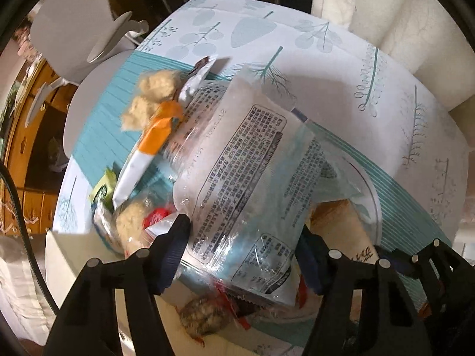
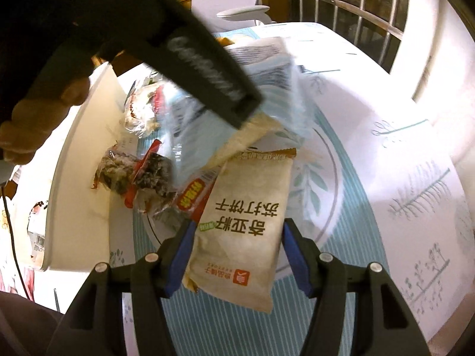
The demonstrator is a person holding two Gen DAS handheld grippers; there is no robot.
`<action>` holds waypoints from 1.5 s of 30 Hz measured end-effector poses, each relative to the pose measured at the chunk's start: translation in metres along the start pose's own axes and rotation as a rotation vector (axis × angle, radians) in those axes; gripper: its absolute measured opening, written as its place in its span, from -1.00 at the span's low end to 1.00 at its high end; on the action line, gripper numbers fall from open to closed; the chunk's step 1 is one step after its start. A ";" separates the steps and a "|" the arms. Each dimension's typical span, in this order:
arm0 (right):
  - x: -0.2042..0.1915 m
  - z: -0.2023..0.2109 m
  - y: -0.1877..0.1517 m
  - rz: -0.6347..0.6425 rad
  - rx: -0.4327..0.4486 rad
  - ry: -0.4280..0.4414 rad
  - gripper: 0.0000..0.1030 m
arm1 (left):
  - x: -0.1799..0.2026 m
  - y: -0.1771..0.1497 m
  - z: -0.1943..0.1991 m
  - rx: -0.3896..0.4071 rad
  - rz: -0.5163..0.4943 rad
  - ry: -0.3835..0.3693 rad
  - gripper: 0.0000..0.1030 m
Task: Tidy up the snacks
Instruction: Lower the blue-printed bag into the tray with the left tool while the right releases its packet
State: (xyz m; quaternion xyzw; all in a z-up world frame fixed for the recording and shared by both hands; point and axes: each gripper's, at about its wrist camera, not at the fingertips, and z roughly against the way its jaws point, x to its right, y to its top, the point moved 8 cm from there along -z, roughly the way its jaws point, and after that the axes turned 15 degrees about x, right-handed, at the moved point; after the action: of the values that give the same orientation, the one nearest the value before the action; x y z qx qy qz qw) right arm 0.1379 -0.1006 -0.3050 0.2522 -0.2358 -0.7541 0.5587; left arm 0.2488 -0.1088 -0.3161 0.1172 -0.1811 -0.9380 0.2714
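My left gripper (image 1: 242, 246) points down, shut on a white and clear packet (image 1: 246, 163) printed with black text, pads on its two side edges. In the right wrist view the left gripper's black body (image 2: 207, 68) crosses the top left with that packet (image 2: 267, 68) blurred under it. My right gripper (image 2: 237, 249) is shut on a cream cracker packet (image 2: 246, 216) with large dark characters, blue pads against its sides. More snacks lie below: an orange and white packet (image 1: 148, 148), beige puffs (image 1: 157, 86), a green packet (image 1: 102, 190) and dark round snacks (image 2: 133, 175) in clear wrappers.
The round table (image 1: 371, 68) has a white and teal leaf-print cloth. A white box (image 2: 77, 195) stands at its left edge beside the snack pile. A white chair (image 1: 74, 29) stands beyond the table. A person's hand (image 2: 38, 124) holds the left gripper.
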 end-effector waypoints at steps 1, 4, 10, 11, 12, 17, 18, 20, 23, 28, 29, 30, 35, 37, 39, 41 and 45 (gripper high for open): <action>0.002 0.003 0.000 -0.010 0.000 -0.005 0.15 | -0.002 -0.001 0.006 0.005 0.015 -0.007 0.27; 0.011 0.014 -0.001 -0.047 -0.004 -0.021 0.15 | -0.009 0.000 0.024 0.019 0.061 -0.013 0.27; 0.018 0.027 0.001 -0.146 0.006 -0.028 0.15 | -0.022 -0.007 0.067 0.051 0.187 -0.068 0.25; 0.020 0.031 0.001 -0.164 0.009 -0.032 0.15 | -0.023 -0.009 0.073 0.057 0.207 -0.078 0.25; 0.021 0.035 0.002 -0.177 0.015 -0.035 0.14 | -0.026 -0.012 0.082 0.066 0.229 -0.086 0.24; 0.020 0.056 0.010 -0.194 0.058 -0.058 0.14 | -0.041 -0.028 0.124 0.132 0.323 -0.097 0.22; 0.018 0.060 0.011 -0.197 0.066 -0.058 0.14 | -0.046 -0.032 0.133 0.144 0.344 -0.098 0.22; 0.014 0.068 0.017 -0.204 0.087 -0.054 0.14 | -0.056 -0.042 0.152 0.175 0.386 -0.099 0.22; 0.002 0.082 0.024 -0.192 0.125 -0.047 0.14 | -0.073 -0.059 0.178 0.217 0.441 -0.094 0.22; -0.023 0.099 0.035 -0.166 0.167 -0.020 0.14 | -0.109 -0.096 0.215 0.281 0.547 -0.063 0.22; -0.031 0.102 0.037 -0.158 0.174 -0.009 0.14 | -0.115 -0.103 0.220 0.292 0.568 -0.057 0.22; -0.036 0.104 0.039 -0.151 0.178 -0.001 0.14 | -0.121 -0.109 0.223 0.301 0.586 -0.051 0.22; -0.081 0.115 0.051 -0.083 0.202 0.075 0.14 | -0.155 -0.151 0.243 0.356 0.688 -0.007 0.22; -0.098 0.119 0.056 -0.054 0.207 0.106 0.14 | -0.167 -0.168 0.248 0.376 0.735 0.004 0.22; -0.116 0.122 0.061 -0.022 0.217 0.140 0.14 | -0.178 -0.186 0.253 0.399 0.773 0.023 0.22; -0.137 0.124 0.067 0.020 0.228 0.178 -0.33 | -0.185 -0.202 0.255 0.416 0.807 0.036 0.22; -0.170 0.119 0.073 0.069 0.212 0.244 -0.71 | -0.197 -0.238 0.251 0.423 0.895 0.076 0.22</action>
State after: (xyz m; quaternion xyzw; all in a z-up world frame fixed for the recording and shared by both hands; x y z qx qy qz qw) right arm 0.1563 0.0527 -0.1481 0.3914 -0.2529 -0.6691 0.5789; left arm 0.2208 0.2569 -0.1603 0.1145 -0.3899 -0.6672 0.6243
